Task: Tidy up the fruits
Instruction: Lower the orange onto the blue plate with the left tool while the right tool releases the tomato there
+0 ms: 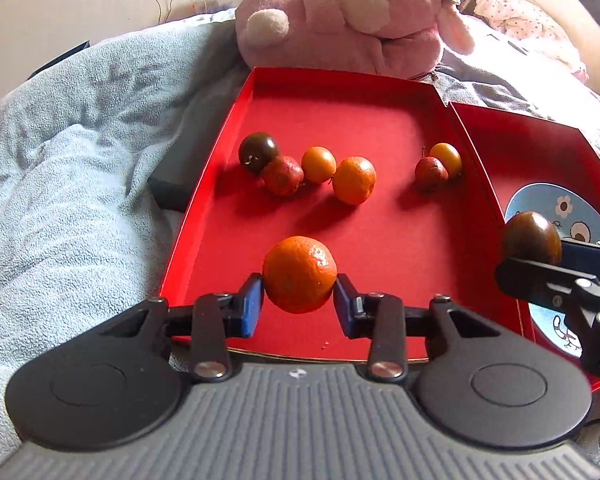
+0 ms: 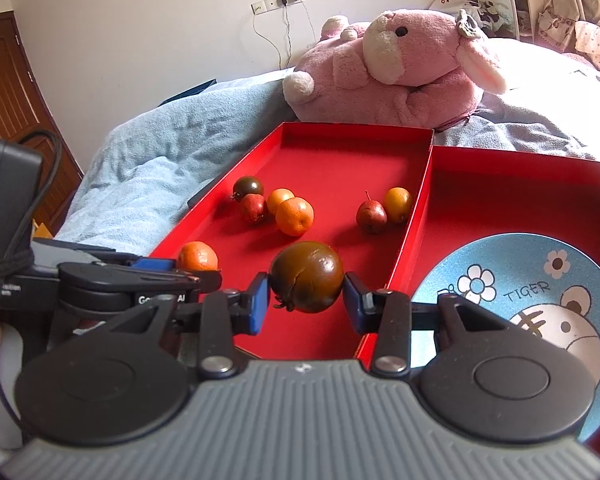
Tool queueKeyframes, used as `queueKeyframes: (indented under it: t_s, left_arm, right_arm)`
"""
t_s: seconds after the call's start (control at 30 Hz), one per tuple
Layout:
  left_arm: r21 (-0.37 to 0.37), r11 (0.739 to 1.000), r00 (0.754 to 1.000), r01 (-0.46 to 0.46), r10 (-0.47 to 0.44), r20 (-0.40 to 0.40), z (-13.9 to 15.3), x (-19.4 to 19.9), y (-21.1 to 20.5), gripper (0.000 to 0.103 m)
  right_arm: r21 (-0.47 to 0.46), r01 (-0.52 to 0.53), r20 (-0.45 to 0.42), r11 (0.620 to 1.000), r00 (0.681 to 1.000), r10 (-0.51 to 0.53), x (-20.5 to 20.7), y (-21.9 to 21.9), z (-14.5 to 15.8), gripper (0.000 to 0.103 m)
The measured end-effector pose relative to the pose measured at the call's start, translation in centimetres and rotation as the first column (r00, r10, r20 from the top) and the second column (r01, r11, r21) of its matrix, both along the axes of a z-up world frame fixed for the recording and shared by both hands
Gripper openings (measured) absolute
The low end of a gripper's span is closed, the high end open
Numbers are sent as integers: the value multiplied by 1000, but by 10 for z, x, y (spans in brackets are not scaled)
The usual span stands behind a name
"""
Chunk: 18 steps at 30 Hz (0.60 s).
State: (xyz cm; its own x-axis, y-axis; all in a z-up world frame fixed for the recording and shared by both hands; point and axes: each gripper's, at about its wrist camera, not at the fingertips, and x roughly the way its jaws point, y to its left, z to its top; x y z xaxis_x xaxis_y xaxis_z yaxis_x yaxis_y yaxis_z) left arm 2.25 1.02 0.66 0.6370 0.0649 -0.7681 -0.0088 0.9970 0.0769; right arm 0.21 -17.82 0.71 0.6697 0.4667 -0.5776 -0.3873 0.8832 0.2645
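Observation:
My left gripper (image 1: pixel 299 301) is shut on an orange tangerine (image 1: pixel 299 274), held just above the near end of the left red tray (image 1: pixel 340 116). Its blue pads press both sides of the fruit. My right gripper (image 2: pixel 306 301) is shut on a dark brown-green tomato (image 2: pixel 306 276), over the near end of the same tray (image 2: pixel 332 152), next to the wall that divides it from the right tray. Several fruits lie further back in the left tray: a dark tomato (image 1: pixel 258 152), a red fruit (image 1: pixel 282 176), a tangerine (image 1: pixel 354 180), and a red and yellow pair (image 1: pixel 440 164).
The right red tray (image 2: pixel 520 184) holds a blue cartoon plate (image 2: pixel 520 276). A pink plush toy (image 1: pixel 360 20) lies behind the trays. A blue blanket (image 1: pixel 80 160) covers the bed on the left, with a black box (image 1: pixel 176 176) against the tray's left wall.

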Motion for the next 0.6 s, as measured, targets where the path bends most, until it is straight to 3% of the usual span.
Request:
queueKeyframes:
  t_s: [0.6]
  left_arm:
    - [21, 997, 996, 76, -77, 45, 15, -3, -42, 44]
  right_arm:
    - [7, 64, 5, 998, 998, -64, -14, -39, 2, 43]
